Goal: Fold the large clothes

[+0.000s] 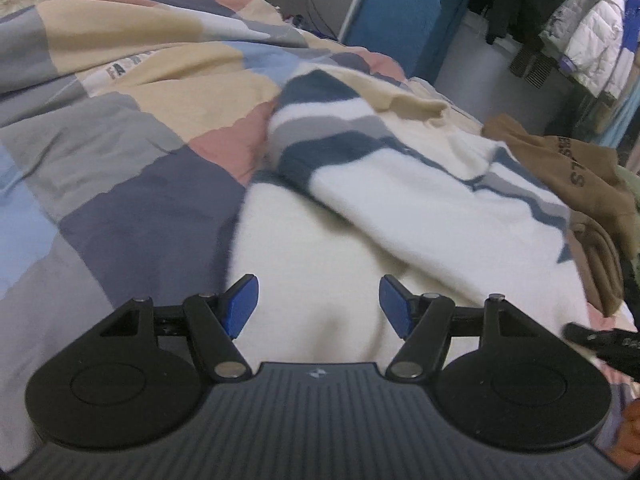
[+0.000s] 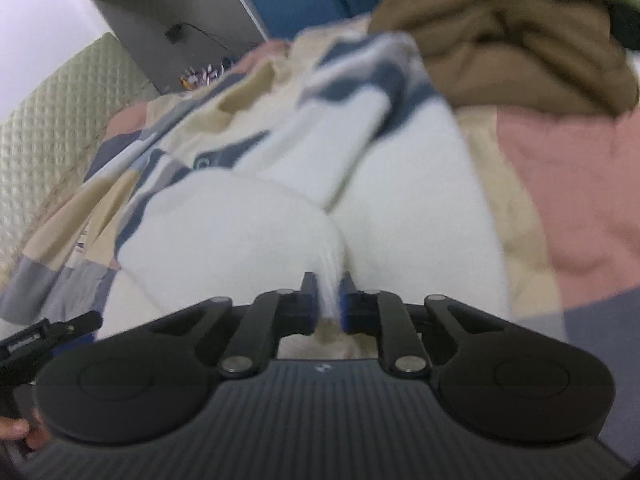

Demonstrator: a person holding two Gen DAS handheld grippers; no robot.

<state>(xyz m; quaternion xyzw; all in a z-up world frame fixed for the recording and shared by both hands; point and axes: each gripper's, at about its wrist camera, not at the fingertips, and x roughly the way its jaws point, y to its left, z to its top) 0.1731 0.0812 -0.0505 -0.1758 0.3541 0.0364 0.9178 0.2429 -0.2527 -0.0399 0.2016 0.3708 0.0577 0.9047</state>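
Nearest, the right gripper (image 2: 329,298) pinches a fold of the white sweater (image 2: 248,232) between closed fingers. The left gripper (image 1: 319,304) hangs spread and empty above the sweater, which lies on the patchwork quilt (image 1: 132,184). Far right, a brown hoodie (image 1: 572,172) is bunched.

Light is soft, even indoor, no glare, no hard shadows; only a faint shade under the fold of the white sweater (image 1: 360,208). Left wrist view: fairly sharp near the sweater, smeared w/ motion blur at its striped fold. Right wrist view: blurred throughout, brown garment (image 2: 520,48) above the sweater soft. Both views bend strongly at edges, w/ dark corners below the sweater.
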